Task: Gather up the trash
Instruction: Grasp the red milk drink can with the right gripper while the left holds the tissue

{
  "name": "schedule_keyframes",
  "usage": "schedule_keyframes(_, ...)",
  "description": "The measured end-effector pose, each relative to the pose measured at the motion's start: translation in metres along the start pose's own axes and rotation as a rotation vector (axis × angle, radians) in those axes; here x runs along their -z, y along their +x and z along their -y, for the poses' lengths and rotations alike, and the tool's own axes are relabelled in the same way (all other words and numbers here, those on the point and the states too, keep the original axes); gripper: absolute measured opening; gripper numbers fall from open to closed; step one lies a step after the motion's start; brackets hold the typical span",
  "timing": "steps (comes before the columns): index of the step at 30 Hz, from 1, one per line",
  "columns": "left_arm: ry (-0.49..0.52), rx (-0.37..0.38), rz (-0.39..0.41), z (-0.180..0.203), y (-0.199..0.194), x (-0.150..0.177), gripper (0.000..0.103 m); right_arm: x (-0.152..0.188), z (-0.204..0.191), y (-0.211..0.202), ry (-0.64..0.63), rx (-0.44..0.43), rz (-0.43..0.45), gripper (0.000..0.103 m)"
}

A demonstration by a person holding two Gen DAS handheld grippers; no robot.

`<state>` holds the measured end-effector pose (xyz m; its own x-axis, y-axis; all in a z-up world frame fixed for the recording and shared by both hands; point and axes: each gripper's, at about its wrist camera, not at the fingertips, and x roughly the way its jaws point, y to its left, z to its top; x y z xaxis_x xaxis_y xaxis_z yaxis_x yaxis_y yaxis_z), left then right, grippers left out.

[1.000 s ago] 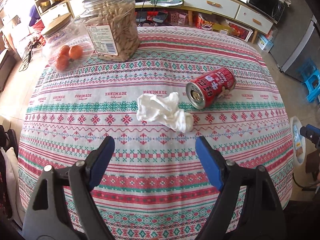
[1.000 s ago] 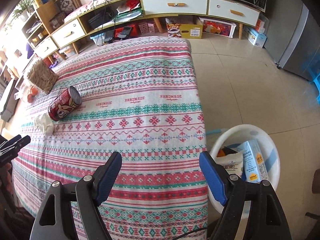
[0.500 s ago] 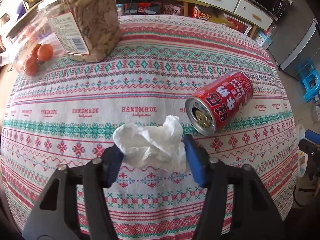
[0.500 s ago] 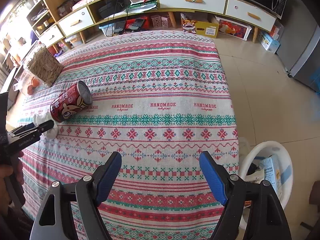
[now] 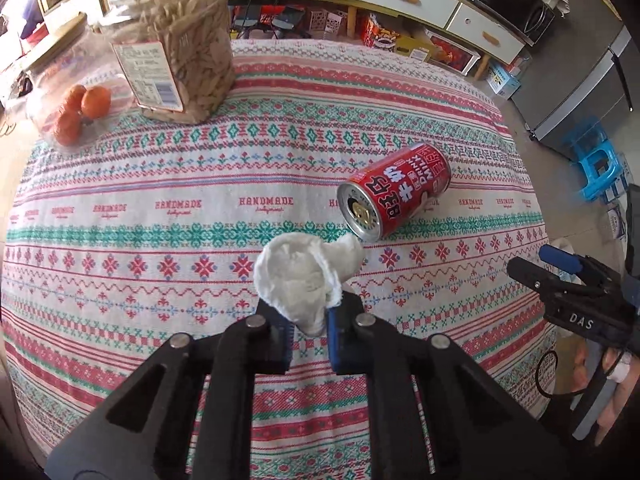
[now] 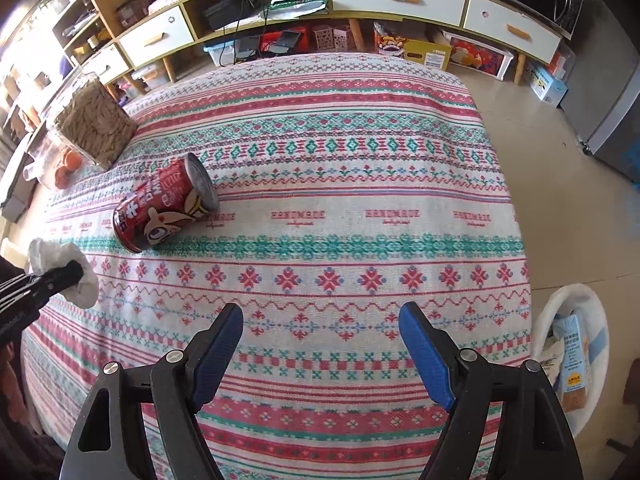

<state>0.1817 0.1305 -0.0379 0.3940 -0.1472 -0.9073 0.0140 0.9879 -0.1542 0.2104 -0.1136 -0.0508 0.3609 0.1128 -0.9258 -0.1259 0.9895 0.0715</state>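
Observation:
A crumpled white tissue (image 5: pixel 300 280) sits between the blue pads of my left gripper (image 5: pixel 310 316), whose jaws are closing and pinch its lower part just above the patterned tablecloth (image 5: pixel 160 264). The right wrist view shows the same tissue (image 6: pixel 86 288) in the left gripper (image 6: pixel 60 276) at the far left. A red drink can (image 5: pixel 400 192) lies on its side just beyond the tissue, its open end towards me. My right gripper (image 6: pixel 320 320) hovers open and empty over the cloth near the table's right side, well apart from the can (image 6: pixel 164 208).
A white bin (image 6: pixel 538 332) holding cartons stands on the floor off the table's right edge. At the far left of the table stand a clear jar of snacks (image 5: pixel 176 40) and a container of oranges (image 5: pixel 80 104). Cabinets and a fridge line the far wall.
My left gripper came forward over the tissue and its jaws closed onto it. The right gripper slid left from above the bin to over the table, still open.

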Motion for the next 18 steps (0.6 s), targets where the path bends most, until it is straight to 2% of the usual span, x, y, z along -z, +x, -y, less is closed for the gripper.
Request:
schedule_keyframes(4, 0.02, -0.007, 0.036, -0.005, -0.019, 0.003, 0.014, -0.015, -0.026, 0.001, 0.033, -0.054, -0.009, 0.082)
schedule_keyframes(11, -0.016, 0.002, 0.035, -0.027, -0.028, 0.011, 0.014, -0.045, -0.076, 0.019, 0.112, -0.131, -0.02, 0.082)
schedule_keyframes(18, -0.041, 0.007, 0.045, -0.03, -0.034, 0.012, 0.014, -0.06, -0.092, 0.051, 0.226, -0.207, -0.068, 0.082)
